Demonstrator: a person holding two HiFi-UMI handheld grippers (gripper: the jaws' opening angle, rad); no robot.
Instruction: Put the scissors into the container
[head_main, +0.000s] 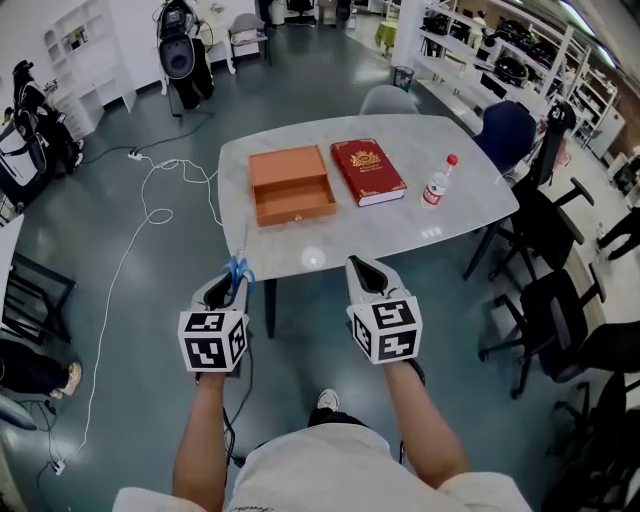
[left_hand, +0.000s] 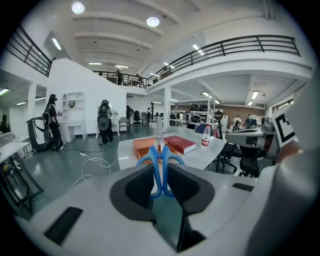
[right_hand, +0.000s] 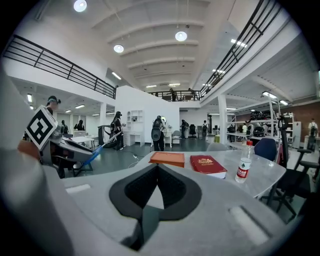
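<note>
Blue-handled scissors (left_hand: 161, 162) are clamped between the jaws of my left gripper (left_hand: 161, 187), handles inside the jaws and blades pointing ahead toward the table. From the head view the scissors (head_main: 239, 270) stick out of the left gripper (head_main: 228, 291) just short of the table's near edge. An orange open box (head_main: 291, 185) lies on the white table (head_main: 470, 190), seen again as the box (left_hand: 145, 146) and the box (right_hand: 168, 158). My right gripper (head_main: 368, 276) is shut with nothing in it, jaws together (right_hand: 158, 186), also short of the table.
A red book (head_main: 367, 171) lies right of the box and a water bottle (head_main: 438, 182) stands farther right. Black office chairs (head_main: 560, 300) crowd the table's right side. A white cable (head_main: 150, 200) trails across the floor at left.
</note>
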